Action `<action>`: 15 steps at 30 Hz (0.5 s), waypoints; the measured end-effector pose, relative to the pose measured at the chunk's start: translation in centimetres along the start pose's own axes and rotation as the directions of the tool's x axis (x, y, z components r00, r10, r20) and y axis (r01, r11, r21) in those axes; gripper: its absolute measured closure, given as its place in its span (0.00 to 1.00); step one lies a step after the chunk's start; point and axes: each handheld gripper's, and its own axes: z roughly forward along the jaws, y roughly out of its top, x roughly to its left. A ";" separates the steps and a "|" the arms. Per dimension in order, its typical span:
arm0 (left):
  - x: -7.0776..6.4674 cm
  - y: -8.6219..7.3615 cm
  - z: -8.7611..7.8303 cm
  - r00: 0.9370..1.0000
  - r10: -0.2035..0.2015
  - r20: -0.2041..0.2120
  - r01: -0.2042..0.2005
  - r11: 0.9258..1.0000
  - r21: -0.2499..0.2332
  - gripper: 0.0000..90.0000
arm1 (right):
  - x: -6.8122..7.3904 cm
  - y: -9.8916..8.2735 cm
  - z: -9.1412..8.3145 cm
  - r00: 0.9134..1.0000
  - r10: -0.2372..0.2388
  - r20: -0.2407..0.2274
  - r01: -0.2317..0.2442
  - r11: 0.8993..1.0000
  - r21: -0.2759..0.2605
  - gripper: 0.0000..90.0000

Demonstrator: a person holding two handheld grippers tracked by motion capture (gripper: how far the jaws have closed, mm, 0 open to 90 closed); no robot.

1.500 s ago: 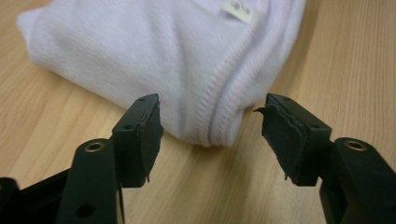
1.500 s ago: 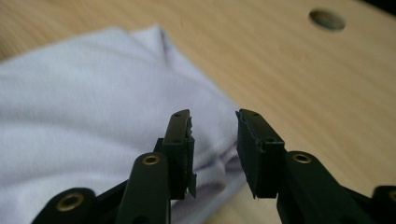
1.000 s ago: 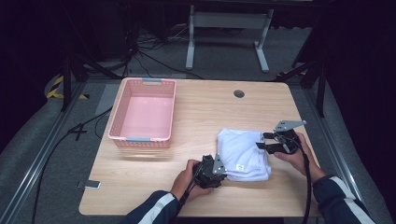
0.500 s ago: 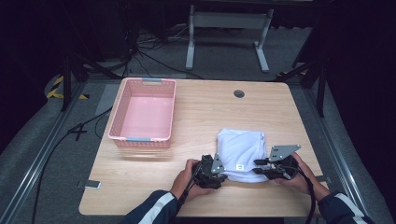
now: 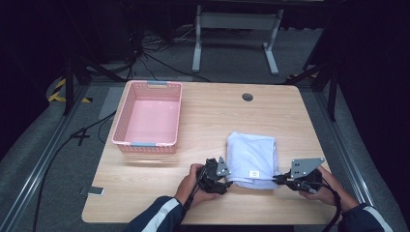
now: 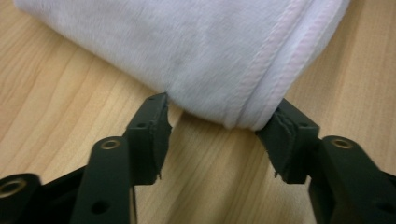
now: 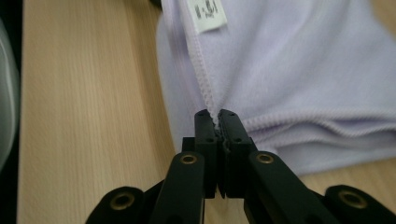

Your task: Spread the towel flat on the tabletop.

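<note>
High view, low in the frame: the folded white towel (image 5: pixel 252 158) lies on the wooden table (image 5: pixel 212 111), a bit right of the middle, with its near edge between the two grippers. The pink basket (image 5: pixel 147 118) sits well apart, at the upper left of the table.

A second ago the right gripper (image 5: pixel 282 180) was up beside the towel's right edge. Now it is lower in the frame, at the towel's near right corner. Its jaws have just been closing, and in the right gripper view they are pressed together on the towel's stitched hem (image 7: pixel 211 109), pinching it. A small white tag (image 7: pixel 207 14) shows on the cloth at the top of that frame.

The left gripper (image 5: pixel 223 180) is at the towel's near left corner. Its jaws have just been opening. In the left gripper view they stand spread, one on each side of the folded corner (image 6: pixel 243 70), tips just touching the cloth but not squeezing it.

So one corner is caught and the other is not. I think the left side must close on its corner next, before the towel can be lifted.
</note>
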 end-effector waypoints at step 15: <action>0.1 0.6 0.8 0.999 -0.024 0.022 0.024 0.999 -0.031 0.25 | -4.8 1.8 -2.5 0.936 0.328 0.132 -0.287 0.923 -0.255 0.36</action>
